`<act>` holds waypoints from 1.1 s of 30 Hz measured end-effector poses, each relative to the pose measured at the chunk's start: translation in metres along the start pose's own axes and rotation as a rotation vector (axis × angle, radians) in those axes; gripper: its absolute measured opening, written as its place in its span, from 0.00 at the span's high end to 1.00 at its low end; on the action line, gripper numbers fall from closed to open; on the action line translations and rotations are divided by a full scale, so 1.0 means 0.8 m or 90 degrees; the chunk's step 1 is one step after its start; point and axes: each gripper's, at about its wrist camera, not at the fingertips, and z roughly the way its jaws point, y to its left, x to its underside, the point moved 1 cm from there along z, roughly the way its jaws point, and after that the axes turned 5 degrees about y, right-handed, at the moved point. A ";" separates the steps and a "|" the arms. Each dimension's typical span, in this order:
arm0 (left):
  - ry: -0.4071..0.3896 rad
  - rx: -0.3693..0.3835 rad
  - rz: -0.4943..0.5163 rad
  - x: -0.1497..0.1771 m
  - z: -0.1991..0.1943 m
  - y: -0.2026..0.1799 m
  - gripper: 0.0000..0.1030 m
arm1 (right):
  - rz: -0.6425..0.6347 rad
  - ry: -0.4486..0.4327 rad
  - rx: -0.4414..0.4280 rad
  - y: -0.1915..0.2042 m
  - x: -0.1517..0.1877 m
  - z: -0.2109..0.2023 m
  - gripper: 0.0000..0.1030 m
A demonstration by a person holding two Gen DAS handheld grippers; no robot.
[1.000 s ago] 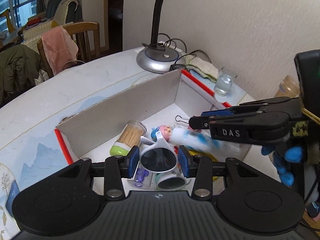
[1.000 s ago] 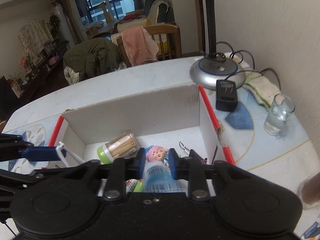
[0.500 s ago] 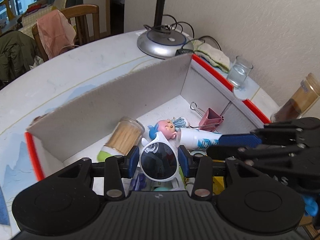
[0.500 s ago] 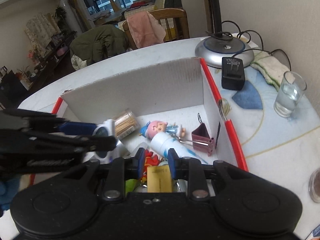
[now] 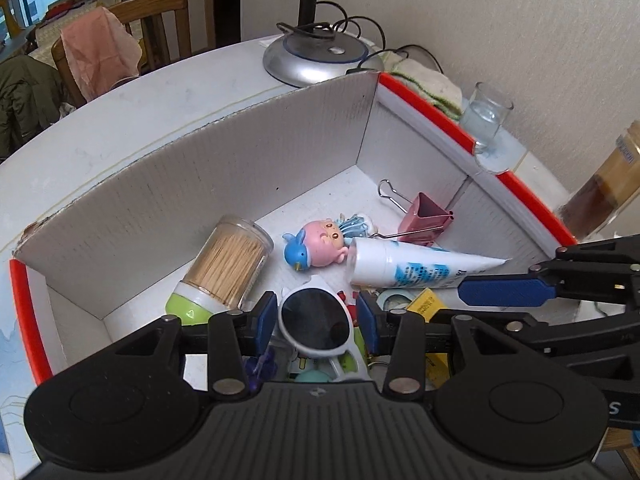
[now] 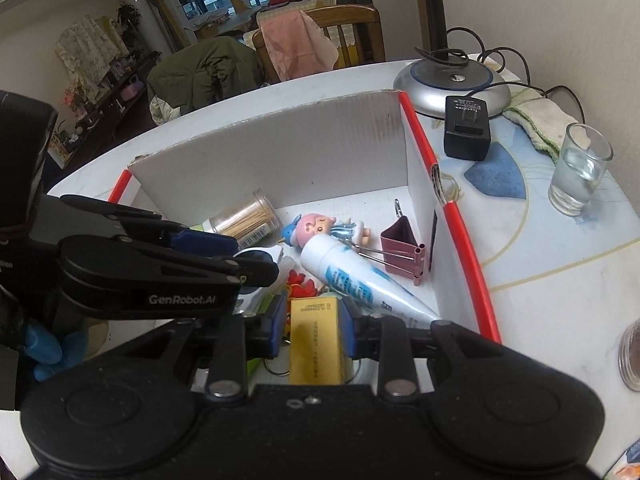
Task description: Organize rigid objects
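White sunglasses (image 5: 316, 322) lie in cardboard box (image 5: 208, 184), between parted pads of left gripper (image 5: 316, 320), jaws just opened. Right gripper (image 6: 314, 320) also just opened, narrow gap, yellow packet (image 6: 316, 340) between pads; squeeze unclear. Tube (image 6: 352, 276), doll (image 5: 320, 244), toothpick jar (image 5: 228, 268) in box.

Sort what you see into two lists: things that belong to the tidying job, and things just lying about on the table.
Job: box, sunglasses, tube, doll, toothpick jar, binder clip, yellow packet.
Lying about: lamp base, glass, power adapter, cloth.
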 end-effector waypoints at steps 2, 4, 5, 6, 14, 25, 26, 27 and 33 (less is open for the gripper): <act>-0.005 -0.002 -0.009 0.003 -0.006 0.002 0.39 | -0.002 -0.001 -0.001 0.001 0.000 -0.001 0.71; -0.012 0.005 -0.015 0.007 -0.014 0.004 0.39 | -0.002 -0.003 0.000 0.003 0.000 -0.003 0.71; -0.015 0.006 -0.019 0.010 -0.018 0.005 0.39 | -0.002 -0.006 -0.001 0.004 0.000 -0.004 0.71; -0.020 0.006 -0.022 0.012 -0.023 0.006 0.39 | -0.002 -0.007 -0.002 0.005 0.001 -0.006 0.71; -0.071 0.007 -0.045 0.034 -0.070 0.014 0.39 | -0.017 -0.030 -0.001 0.020 0.002 -0.027 0.68; -0.153 -0.004 -0.060 0.073 -0.146 0.016 0.39 | -0.036 -0.084 -0.005 0.049 0.011 -0.074 0.50; -0.160 -0.005 -0.059 0.077 -0.152 0.015 0.39 | -0.038 -0.090 -0.005 0.052 0.012 -0.078 0.48; -0.165 -0.006 -0.060 0.081 -0.158 0.015 0.39 | -0.039 -0.096 -0.006 0.055 0.014 -0.083 0.48; -0.201 -0.013 -0.062 0.105 -0.189 0.011 0.31 | -0.052 -0.130 0.001 0.072 0.026 -0.109 0.35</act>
